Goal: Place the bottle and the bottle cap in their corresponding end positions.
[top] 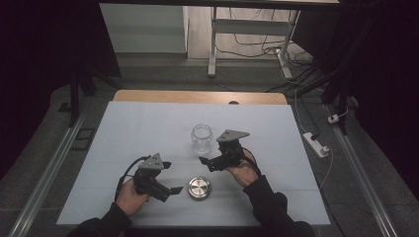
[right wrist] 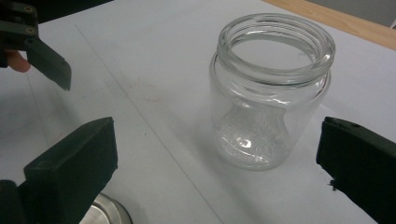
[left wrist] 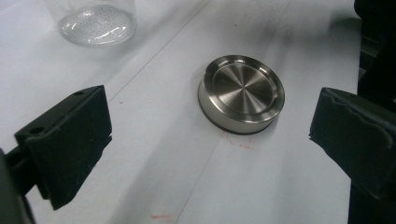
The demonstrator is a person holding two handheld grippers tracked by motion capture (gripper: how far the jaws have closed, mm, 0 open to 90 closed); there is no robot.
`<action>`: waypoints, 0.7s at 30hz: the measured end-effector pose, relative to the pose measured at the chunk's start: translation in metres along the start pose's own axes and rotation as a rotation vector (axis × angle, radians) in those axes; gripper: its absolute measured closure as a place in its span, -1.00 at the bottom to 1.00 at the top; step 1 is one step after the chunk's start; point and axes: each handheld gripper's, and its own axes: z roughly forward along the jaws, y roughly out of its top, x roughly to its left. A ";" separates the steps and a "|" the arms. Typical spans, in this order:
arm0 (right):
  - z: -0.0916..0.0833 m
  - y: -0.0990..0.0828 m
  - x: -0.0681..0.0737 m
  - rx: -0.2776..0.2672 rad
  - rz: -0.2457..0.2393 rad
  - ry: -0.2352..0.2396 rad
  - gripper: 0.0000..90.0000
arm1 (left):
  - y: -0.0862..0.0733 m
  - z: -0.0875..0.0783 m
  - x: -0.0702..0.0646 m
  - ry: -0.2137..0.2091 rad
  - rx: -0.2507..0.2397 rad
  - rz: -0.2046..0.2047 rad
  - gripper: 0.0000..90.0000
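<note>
Lid (left wrist: 242, 93) ahead of gaping jaws (untouched)

Jar (left wrist: 97, 22) cropped above; lid (right wrist: 105, 212) cropped below.

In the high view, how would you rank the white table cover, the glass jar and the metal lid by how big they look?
Largest to smallest:
1. White table cover, by far.
2. Glass jar.
3. Metal lid.
The jar and lid look close in width; the jar stands taller, though farther from the camera, so that order is only fairly sure.
</note>
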 end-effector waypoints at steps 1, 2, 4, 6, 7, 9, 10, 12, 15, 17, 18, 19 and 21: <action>-0.001 0.000 0.001 -0.003 -0.004 0.001 -1.00 | -0.001 -0.001 0.000 0.006 -0.004 0.002 -1.00; -0.003 -0.001 0.002 -0.004 -0.009 -0.001 -1.00 | -0.001 -0.002 -0.001 0.010 -0.004 0.004 -1.00; -0.006 -0.001 0.004 0.000 -0.013 0.003 -1.00 | -0.001 -0.003 -0.001 0.015 -0.004 0.008 -1.00; -0.010 -0.003 0.005 0.002 -0.009 0.008 -1.00 | -0.003 -0.007 -0.002 0.031 -0.013 0.010 -0.99; -0.012 -0.003 0.006 0.003 -0.010 0.009 -1.00 | -0.004 -0.008 -0.002 0.035 -0.017 0.007 -1.00; -0.016 -0.005 0.008 -0.001 -0.011 0.005 -1.00 | -0.005 -0.012 -0.002 0.041 -0.024 0.000 -1.00; -0.018 -0.006 0.008 -0.003 -0.013 0.005 -1.00 | -0.006 -0.014 -0.002 0.042 -0.030 -0.006 -1.00; -0.021 -0.007 0.009 -0.008 -0.010 0.003 -1.00 | -0.007 -0.018 -0.002 0.049 -0.033 -0.015 -0.99; -0.027 -0.009 0.010 -0.006 -0.010 0.004 -1.00 | -0.011 -0.025 -0.003 0.066 -0.027 -0.021 -0.99; -0.030 -0.011 0.010 -0.004 -0.014 -0.007 -1.00 | -0.014 -0.030 -0.003 0.074 -0.021 -0.030 -0.99; -0.032 -0.012 0.011 0.000 -0.013 -0.008 -1.00 | -0.016 -0.032 -0.003 0.082 -0.017 -0.035 -0.99; -0.033 -0.013 0.011 0.000 -0.013 -0.010 -1.00 | -0.018 -0.034 -0.003 0.087 -0.015 -0.039 -0.99; -0.037 -0.016 0.011 0.007 -0.014 -0.020 -1.00 | -0.022 -0.039 -0.003 0.089 -0.008 -0.047 -0.99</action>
